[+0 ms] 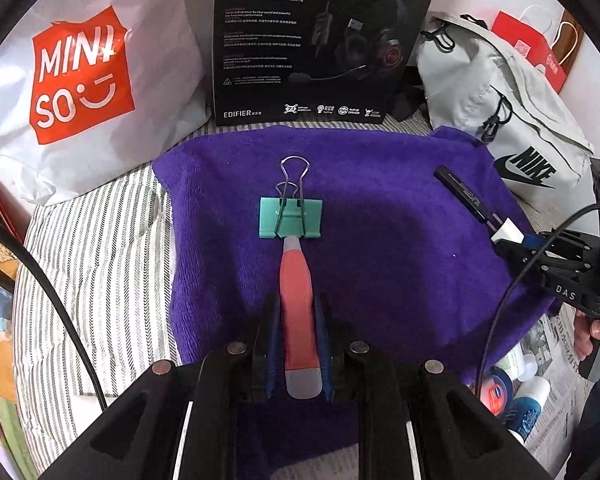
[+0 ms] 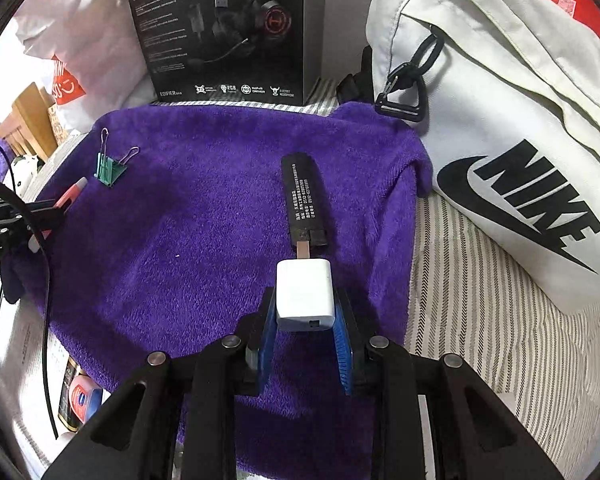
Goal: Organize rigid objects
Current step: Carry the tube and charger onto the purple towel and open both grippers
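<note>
In the left wrist view, the left hand-held gripper [image 1: 298, 316] at the lower centre of the frame is closed on a red-and-grey utility knife [image 1: 298, 308], its blue pads pressed against both sides of the handle. The knife's grey tip touches the lower edge of a green binder clip [image 1: 291, 217], which lies flat at the centre of a purple towel [image 1: 380, 272] with its wire handles pointing toward the top of the frame. At the right edge, the right hand-held gripper [image 1: 518, 240] holds a white adapter [image 1: 507, 232] with a black stick [image 1: 462, 192] plugged into it. Behind the towel stand a white Miniso bag [image 1: 84, 92] at upper left, a black headset box [image 1: 320, 40] at top centre and a white Nike bag [image 1: 512, 120] at upper right. In the right wrist view, the right hand-held gripper [image 2: 306, 312] at lower centre is clamped partway closed on the white adapter [image 2: 305, 294], with the black stick [image 2: 305, 200] extending up from it over the purple towel [image 2: 180, 260]. The green binder clip [image 2: 110, 172] lies at the upper left of the towel, and the knife [image 2: 72, 194] tip sits just below-left of it in the left hand-held gripper [image 2: 56, 210].
</note>
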